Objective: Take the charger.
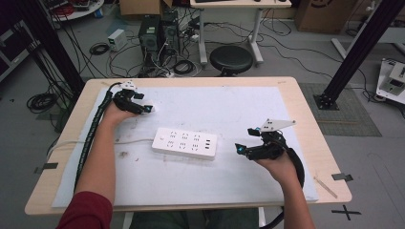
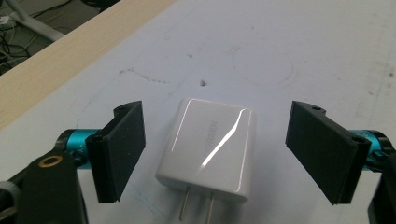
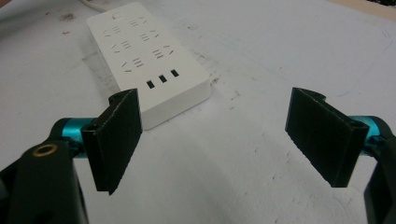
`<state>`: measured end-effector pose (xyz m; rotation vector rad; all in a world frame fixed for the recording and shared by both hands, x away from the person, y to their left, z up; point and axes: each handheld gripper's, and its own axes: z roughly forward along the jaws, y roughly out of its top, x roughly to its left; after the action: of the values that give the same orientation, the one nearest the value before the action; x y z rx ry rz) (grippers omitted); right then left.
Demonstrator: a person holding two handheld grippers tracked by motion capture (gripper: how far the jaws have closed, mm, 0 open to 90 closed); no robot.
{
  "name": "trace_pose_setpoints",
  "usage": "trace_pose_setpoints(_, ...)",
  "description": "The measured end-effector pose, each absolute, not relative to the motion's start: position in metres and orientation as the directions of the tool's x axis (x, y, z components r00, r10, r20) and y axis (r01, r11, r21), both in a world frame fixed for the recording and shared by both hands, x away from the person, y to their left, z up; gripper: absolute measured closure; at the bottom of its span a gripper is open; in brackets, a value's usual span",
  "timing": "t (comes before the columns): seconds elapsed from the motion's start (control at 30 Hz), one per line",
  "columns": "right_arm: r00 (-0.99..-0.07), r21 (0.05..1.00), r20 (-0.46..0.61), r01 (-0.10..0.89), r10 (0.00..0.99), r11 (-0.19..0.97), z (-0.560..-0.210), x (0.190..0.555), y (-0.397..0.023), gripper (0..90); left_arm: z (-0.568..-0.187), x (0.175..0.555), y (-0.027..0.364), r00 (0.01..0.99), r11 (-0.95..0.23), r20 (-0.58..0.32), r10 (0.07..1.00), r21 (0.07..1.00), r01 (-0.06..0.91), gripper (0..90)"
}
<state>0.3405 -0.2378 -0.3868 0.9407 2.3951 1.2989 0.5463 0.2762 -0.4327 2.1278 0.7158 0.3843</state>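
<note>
Near the worktop's [image 1: 305, 143] far left corner, the white charger [image 2: 208, 149] lies flat between the left hand-held gripper's [image 2: 219, 144] spread jaws, prongs toward the hand, touching neither.

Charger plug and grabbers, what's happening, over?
Left gripper open, jaws either side of white charger, not touching. Right gripper open, empty, beside power strip. Nothing in the way.

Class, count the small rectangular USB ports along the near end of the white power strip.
3: the USB ports sit side by side in one row on the power strip, at the end nearest the right tongs.
</note>
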Motion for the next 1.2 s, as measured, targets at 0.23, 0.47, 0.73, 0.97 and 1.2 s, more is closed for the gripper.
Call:
trace_pose_setpoints(0.23,-0.752,0.818,0.079,0.423,0.654,0.389,-0.387,0.337,-0.238,19.0,-0.443,0.55,0.278,0.776,-0.47,-0.017,0.63,0.787,0.399,19.9)
trace_pose_setpoints(0.47,-0.751,0.823,0.077,0.419,0.656,0.384,-0.387,0.336,-0.24,19.0,-0.449,0.552,0.279,0.77,-0.48,-0.025,0.638,0.768,0.424,21.9)
trace_pose_setpoints(0.73,-0.749,0.82,0.077,0.423,0.658,0.385,-0.386,0.336,-0.24,19.0,-0.451,0.553,0.278,0.776,-0.503,-0.01,0.631,0.756,0.419,27.5)
trace_pose_setpoints(0.97,-0.75,0.822,0.076,0.42,0.657,0.385,-0.387,0.337,-0.238,19.1,-0.451,0.552,0.279,0.779,-0.506,-0.005,0.627,0.758,0.412,33.9)
trace_pose_setpoints(1.2,-0.749,0.822,0.08,0.423,0.657,0.382,-0.388,0.337,-0.238,19.0,-0.45,0.552,0.28,0.787,-0.512,0.001,0.617,0.76,0.4,42.3)
